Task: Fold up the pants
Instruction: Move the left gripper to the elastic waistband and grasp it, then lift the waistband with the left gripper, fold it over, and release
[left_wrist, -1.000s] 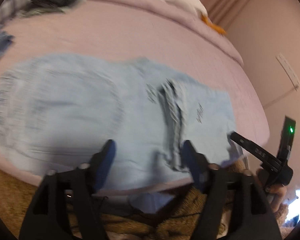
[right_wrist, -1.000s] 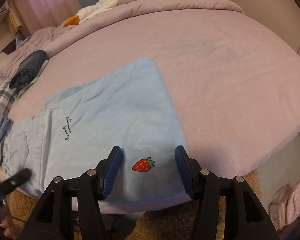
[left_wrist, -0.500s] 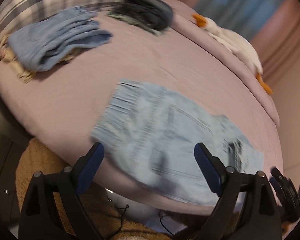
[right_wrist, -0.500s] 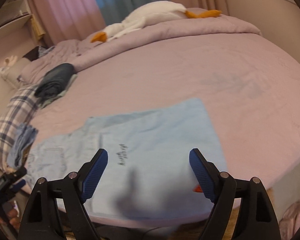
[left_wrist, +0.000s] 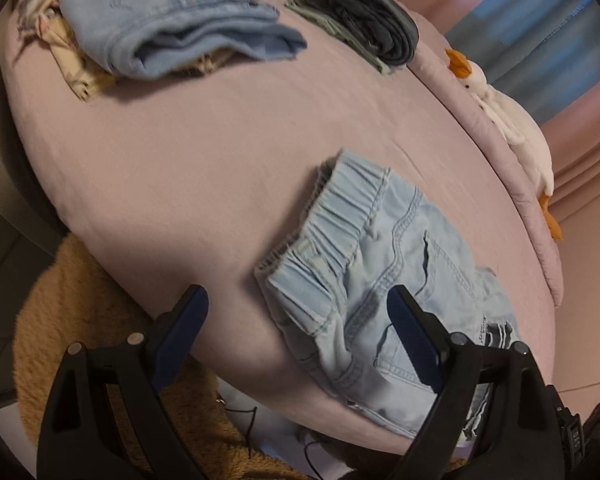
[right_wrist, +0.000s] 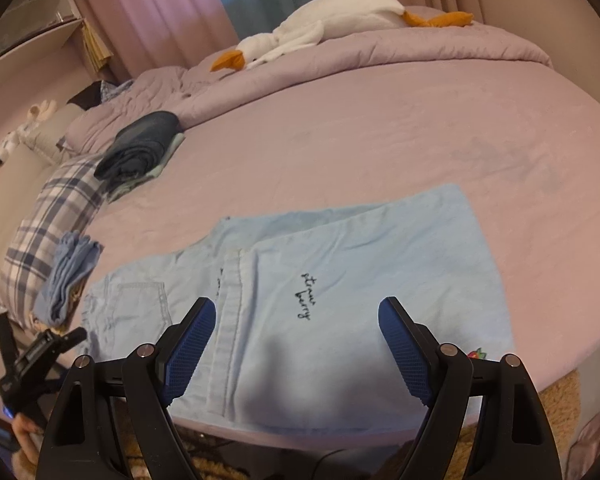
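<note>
A white plush goose [right_wrist: 324,28] is laid along the lilac bed [right_wrist: 380,128]; folded dark clothes [left_wrist: 374,28] and folded jeans [left_wrist: 172,32] are seen nearby.

Light-blue denim pants [right_wrist: 340,280], folded lengthwise, flat along near edge of lilac bed [right_wrist: 380,140]; elastic waistband [left_wrist: 340,208] at left, strawberry patch [right_wrist: 475,354] near hem at right.

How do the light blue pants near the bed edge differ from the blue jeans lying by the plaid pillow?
The pants lie spread out flat in one long piece, while the jeans are folded into a thick bundle. The pants are paler blue, the jeans a deeper blue. The pants rest directly on the pink sheet; the jeans sit on a yellowish cloth. Both are denim, and neither tool touches them.
</note>
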Demonstrator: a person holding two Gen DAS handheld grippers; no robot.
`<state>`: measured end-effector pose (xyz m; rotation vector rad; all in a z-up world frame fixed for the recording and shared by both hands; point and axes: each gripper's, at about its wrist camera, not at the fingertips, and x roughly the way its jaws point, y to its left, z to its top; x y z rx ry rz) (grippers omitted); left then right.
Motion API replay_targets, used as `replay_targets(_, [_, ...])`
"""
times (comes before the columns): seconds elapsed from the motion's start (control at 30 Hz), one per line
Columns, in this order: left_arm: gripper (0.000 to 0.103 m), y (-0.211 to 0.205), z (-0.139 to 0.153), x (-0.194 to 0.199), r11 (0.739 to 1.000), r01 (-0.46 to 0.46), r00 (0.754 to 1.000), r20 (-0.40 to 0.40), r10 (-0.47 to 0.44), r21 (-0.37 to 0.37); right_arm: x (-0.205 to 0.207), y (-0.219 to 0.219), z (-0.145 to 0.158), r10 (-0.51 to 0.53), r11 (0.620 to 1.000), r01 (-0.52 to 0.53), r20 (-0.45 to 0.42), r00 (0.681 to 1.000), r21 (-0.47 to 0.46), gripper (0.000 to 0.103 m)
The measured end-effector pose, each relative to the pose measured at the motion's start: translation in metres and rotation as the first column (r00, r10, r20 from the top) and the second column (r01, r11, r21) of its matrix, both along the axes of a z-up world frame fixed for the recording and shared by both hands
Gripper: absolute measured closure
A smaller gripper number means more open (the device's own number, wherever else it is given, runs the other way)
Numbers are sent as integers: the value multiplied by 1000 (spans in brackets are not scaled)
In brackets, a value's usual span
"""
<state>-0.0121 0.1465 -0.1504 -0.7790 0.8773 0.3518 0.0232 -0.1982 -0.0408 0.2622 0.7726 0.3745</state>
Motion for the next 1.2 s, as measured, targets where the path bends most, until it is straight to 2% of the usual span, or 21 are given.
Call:
replay_targets(0.13, [13,-3,-5,3,1000,12,1000,-1,-12,24,0,4,-2,12,1000,-12,-14,1000,0,20])
replay_targets(0.27, [19,-3,-8,5,999,12,1000,1,-12,32,1,5,-5,20,1000,-21,-27,999,-6,20])
replay_targets(0.33, [28,-5,-7,6,999,14,1000,2,-14,38,2,6,-6,22,1000,-23,-37,999,-3,20])
replay_targets(0.4, [42,-9,-7,8,998,35,999,7,-35,42,3,6,-9,26,1000,-25,-49,998,10,20])
replay_targets(0.5, [51,-13,-7,11,998,41,999,7,-41,53,5,7,-11,30,999,-28,-64,997,21,20])
replay_targets(0.6, [61,-9,-8,10,999,35,999,27,-35,5,5,8,-11,32,999,-30,-69,997,25,20])
replay_targets(0.67, [65,-4,-8,10,998,34,999,44,-32,-57,4,9,-11,33,999,-31,-68,997,27,20])
replay_targets(0.8, [72,-2,0,7,994,32,998,61,-25,-108,3,5,-12,25,999,-24,-72,997,25,20])
replay_targets(0.9, [73,-14,25,5,998,51,993,106,-46,-44,3,-2,-13,7,1000,-5,-76,997,28,20])
replay_targets(1.03, [74,-44,66,8,990,124,973,188,-135,70,3,-13,-14,-27,999,30,-75,997,33,20])
replay_targets(1.2, [74,-92,110,17,953,241,919,274,-284,181,3,-29,-15,-71,995,76,-79,994,61,20])
